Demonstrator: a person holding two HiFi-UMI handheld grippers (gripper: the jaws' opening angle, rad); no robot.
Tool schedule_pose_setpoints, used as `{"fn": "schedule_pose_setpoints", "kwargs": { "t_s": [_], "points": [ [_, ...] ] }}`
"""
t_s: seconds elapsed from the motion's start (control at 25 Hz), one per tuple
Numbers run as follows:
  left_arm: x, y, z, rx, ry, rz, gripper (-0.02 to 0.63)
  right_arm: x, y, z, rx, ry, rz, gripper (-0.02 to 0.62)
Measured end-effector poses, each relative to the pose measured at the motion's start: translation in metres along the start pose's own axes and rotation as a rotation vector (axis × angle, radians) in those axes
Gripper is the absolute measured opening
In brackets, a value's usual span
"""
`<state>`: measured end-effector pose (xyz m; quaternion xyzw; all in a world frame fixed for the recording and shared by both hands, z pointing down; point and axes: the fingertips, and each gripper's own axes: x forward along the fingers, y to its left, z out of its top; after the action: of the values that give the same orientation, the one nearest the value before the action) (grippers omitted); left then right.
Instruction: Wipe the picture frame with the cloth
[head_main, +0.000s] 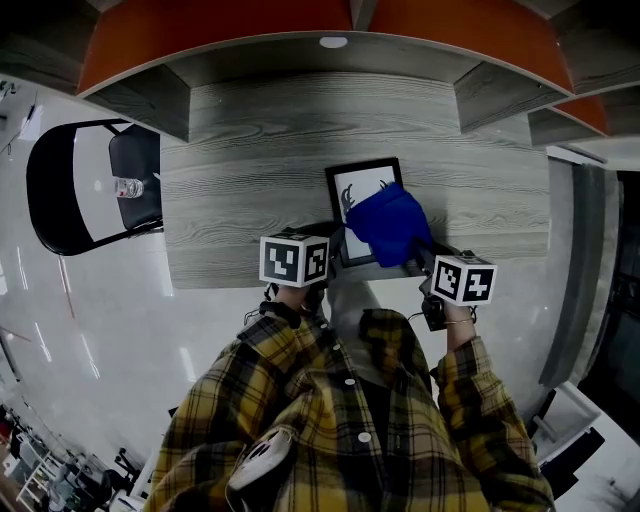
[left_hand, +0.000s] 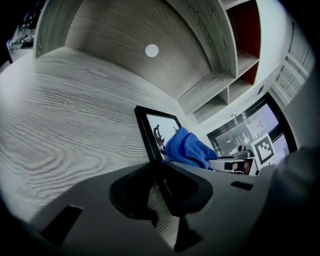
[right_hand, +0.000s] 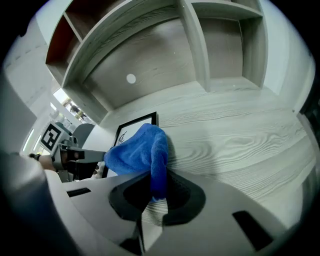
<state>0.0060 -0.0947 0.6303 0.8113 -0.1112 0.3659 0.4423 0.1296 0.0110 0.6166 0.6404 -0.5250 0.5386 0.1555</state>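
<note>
A black picture frame (head_main: 358, 169) with a white print lies flat on the grey wood-grain desk (head_main: 240, 190). A blue cloth (head_main: 392, 225) is bunched over the frame's near right part. My right gripper (head_main: 422, 258) is shut on the cloth (right_hand: 137, 150), which rests on the frame (right_hand: 137, 121) just ahead of my right gripper (right_hand: 156, 192). My left gripper (head_main: 335, 243) sits at the frame's near left corner. In the left gripper view, the frame's black edge (left_hand: 149, 137) runs between the jaws of my left gripper (left_hand: 159, 187), which is shut on it. The cloth (left_hand: 187, 150) lies just beyond.
Open shelf compartments (head_main: 330, 60) with orange backing stand behind the desk, and a white disc (head_main: 333, 42) is on the back panel. At the desk's left end are a black chair (head_main: 70, 190) and a water bottle (head_main: 128, 187). My plaid shirt (head_main: 350, 420) fills the near side.
</note>
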Motion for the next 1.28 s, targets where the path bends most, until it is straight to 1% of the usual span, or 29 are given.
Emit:
{"fn": "schedule_pose_setpoints", "kwargs": {
  "t_s": [0.2, 0.32, 0.36, 0.44, 0.52, 0.6, 0.76, 0.84, 1.0, 1.28],
  "points": [
    [0.000, 0.000, 0.000, -0.002, 0.003, 0.001, 0.080, -0.008, -0.028, 0.003, 0.020, -0.014, -0.068, 0.041],
    [0.000, -0.001, 0.001, 0.000, 0.002, -0.009, 0.080, -0.017, -0.030, 0.009, 0.033, -0.053, -0.063, 0.041],
    [0.000, 0.000, 0.001, 0.000, -0.004, -0.014, 0.080, -0.021, -0.026, 0.013, 0.025, -0.072, -0.051, 0.041],
    [-0.001, 0.001, -0.001, 0.010, -0.018, -0.016, 0.080, -0.031, -0.013, 0.023, -0.026, -0.111, -0.028, 0.041],
    [-0.003, 0.001, 0.000, 0.064, -0.034, 0.004, 0.078, -0.042, 0.001, 0.034, -0.089, -0.150, -0.010, 0.041],
    [-0.008, 0.001, 0.006, 0.127, -0.044, 0.026, 0.078, -0.053, 0.015, 0.049, -0.127, -0.196, 0.013, 0.041],
    [-0.026, -0.002, 0.014, 0.149, -0.068, 0.035, 0.078, -0.078, 0.045, 0.071, -0.181, -0.270, 0.054, 0.041],
    [-0.041, -0.010, 0.028, 0.172, -0.115, 0.027, 0.078, -0.091, 0.060, 0.083, -0.205, -0.313, 0.073, 0.041],
    [-0.074, -0.035, 0.070, 0.226, -0.245, -0.004, 0.076, -0.111, 0.093, 0.112, -0.263, -0.399, 0.125, 0.041],
    [-0.132, -0.090, 0.127, 0.356, -0.425, -0.027, 0.027, -0.135, 0.155, 0.154, -0.382, -0.506, 0.236, 0.041]
  ]
}}
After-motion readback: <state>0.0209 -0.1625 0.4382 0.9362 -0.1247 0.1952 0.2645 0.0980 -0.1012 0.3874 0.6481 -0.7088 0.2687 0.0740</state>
